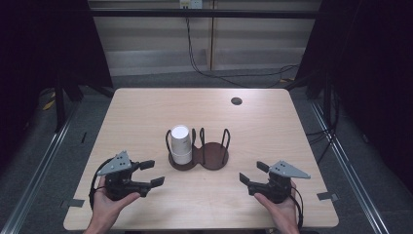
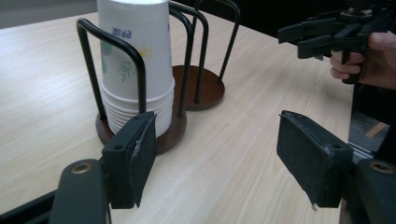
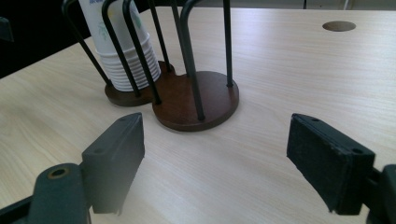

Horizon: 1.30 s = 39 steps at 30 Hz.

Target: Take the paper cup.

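Our left gripper [image 1: 152, 173] is held just above the counter [image 1: 272, 136] with its jaws spread wide and nothing between them, on the near left side of the cup holder [image 1: 198, 157]. Our right gripper [image 1: 253, 172] sits on the holder's near right side, jaws likewise apart and empty. Both point inward toward the holder, which stands between them and a little farther from us, clear of both.

The stack of paper cups [image 1: 180, 144] stands upside down in the holder's left ring, inside the black wire hoops. In the left gripper view the stack [image 2: 137, 70] rises just beyond the left jaw. The holder's right ring is a bare brown disc [image 3: 196, 100], nearer the right gripper. A small round hole [image 1: 236, 101] lies in the counter well beyond the holder.
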{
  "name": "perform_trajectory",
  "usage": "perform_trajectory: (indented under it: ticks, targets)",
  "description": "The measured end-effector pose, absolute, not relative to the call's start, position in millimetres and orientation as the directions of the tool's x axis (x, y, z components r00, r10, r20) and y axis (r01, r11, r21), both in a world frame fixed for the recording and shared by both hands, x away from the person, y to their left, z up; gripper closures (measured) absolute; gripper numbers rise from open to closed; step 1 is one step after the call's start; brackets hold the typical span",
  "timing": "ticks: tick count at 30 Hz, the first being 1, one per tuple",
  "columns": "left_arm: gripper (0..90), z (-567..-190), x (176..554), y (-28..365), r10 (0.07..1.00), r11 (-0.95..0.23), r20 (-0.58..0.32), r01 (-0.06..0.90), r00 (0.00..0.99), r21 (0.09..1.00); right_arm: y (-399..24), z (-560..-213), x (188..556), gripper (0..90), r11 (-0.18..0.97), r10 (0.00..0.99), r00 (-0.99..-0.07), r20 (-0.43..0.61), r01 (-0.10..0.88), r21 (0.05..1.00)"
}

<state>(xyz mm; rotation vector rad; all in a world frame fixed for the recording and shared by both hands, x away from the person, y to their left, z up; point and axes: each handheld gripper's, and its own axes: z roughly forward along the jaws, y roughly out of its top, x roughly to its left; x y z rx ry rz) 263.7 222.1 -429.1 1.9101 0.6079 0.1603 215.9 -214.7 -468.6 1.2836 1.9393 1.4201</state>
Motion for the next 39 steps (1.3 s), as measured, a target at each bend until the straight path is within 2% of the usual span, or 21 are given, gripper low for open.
perform_trajectory:
  ticks: [4,11,14,20,22,23,24,26,28,33,39]
  targets:
    - [32.1,-425.1,268.9,222.4,0.468,-0.304,-0.189,0.358,0.863,0.883,-212.6,-468.6,215.0,14.3,0.067,0.831,-0.524,0.184,0.423,0.904]
    - [28.7,-408.8,275.2,221.0,0.478,-0.323,-0.155,0.337,0.865,0.885,-210.5,-468.2,218.2,15.1,0.094,0.822,-0.543,0.173,0.428,0.899]
    - [35.1,-402.9,278.3,217.4,0.451,-0.336,-0.156,0.329,0.879,0.883,-209.6,-467.8,219.6,15.1,0.106,0.827,-0.539,0.16,0.429,0.897]
    - [33.1,-396.3,290.5,208.0,0.437,-0.358,-0.153,0.327,0.887,0.874,-211.4,-468.9,224.9,15.5,0.099,0.824,-0.539,0.175,0.441,0.892]
    - [31.6,-397.5,295.3,205.6,0.465,-0.37,-0.125,0.321,0.876,0.872,-211.4,-469.3,225.7,15.5,0.096,0.821,-0.542,0.181,0.443,0.892]
    - [31.8,-398.3,298.0,205.0,0.456,-0.374,-0.144,0.336,0.878,0.864,-211.3,-469.5,226.0,15.5,0.093,0.818,-0.544,0.185,0.443,0.892]
    - [36.1,-398.5,299.5,204.6,0.468,-0.375,-0.14,0.339,0.873,0.863,-210.9,-469.6,226.4,15.6,0.093,0.818,-0.544,0.186,0.445,0.891]
    - [31.9,-397.4,303.7,203.8,0.48,-0.364,-0.136,0.338,0.867,0.868,-209.9,-469.8,226.6,15.6,0.095,0.817,-0.545,0.188,0.45,0.888]
    - [33.4,-393.6,308.3,202.9,0.466,-0.364,-0.164,0.357,0.869,0.86,-209.5,-469.5,226.1,15.6,0.102,0.814,-0.551,0.183,0.446,0.889]
    - [32.8,-383.2,320.5,199.0,0.469,-0.376,-0.131,0.332,0.873,0.865,-210.1,-470.1,224.5,15.6,0.1,0.805,-0.559,0.198,0.457,0.884]
    - [27.6,-371.2,333.8,189.7,0.464,-0.41,-0.118,0.331,0.878,0.85,-208.8,-470.1,223.9,15.0,0.112,0.801,-0.566,0.198,0.466,0.878]
